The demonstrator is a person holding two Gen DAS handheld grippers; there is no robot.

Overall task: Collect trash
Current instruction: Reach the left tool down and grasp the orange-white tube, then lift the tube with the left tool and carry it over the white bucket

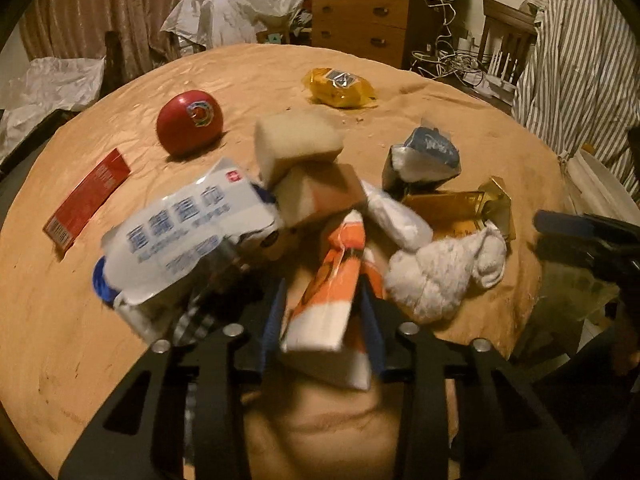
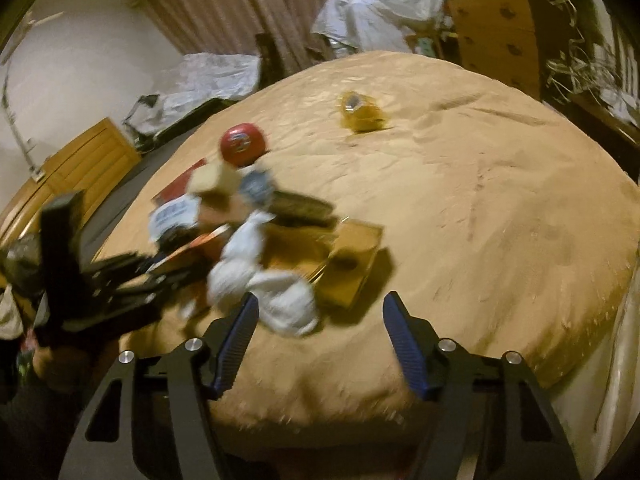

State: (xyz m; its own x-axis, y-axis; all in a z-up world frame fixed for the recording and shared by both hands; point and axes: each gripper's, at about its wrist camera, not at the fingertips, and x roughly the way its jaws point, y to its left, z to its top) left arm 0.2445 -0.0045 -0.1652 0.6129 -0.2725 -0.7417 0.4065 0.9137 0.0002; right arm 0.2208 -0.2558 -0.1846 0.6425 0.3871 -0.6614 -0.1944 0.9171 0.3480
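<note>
The left gripper (image 1: 320,300) had its jaws clamped on an orange-and-white packet (image 1: 332,300), raised over the bed (image 1: 460,120) amid a trash heap: wipes pack (image 1: 180,232), sponge (image 1: 298,144), white sock (image 1: 444,272). The right gripper (image 2: 320,344) hovered beside the sock, jaws wide apart, holding nothing. A red ball (image 1: 189,122) lay farther back.

Your left tool (image 1: 324,312) is clamped on an orange-and-white packet (image 1: 332,300) over the tan bed (image 1: 440,108). Beyond the packet lies a sponge (image 1: 298,144); a wipes pack (image 1: 180,236) to its left, a crumpled white cloth (image 1: 444,272) to its right, a red ball (image 1: 189,122) farther back-left.
</note>
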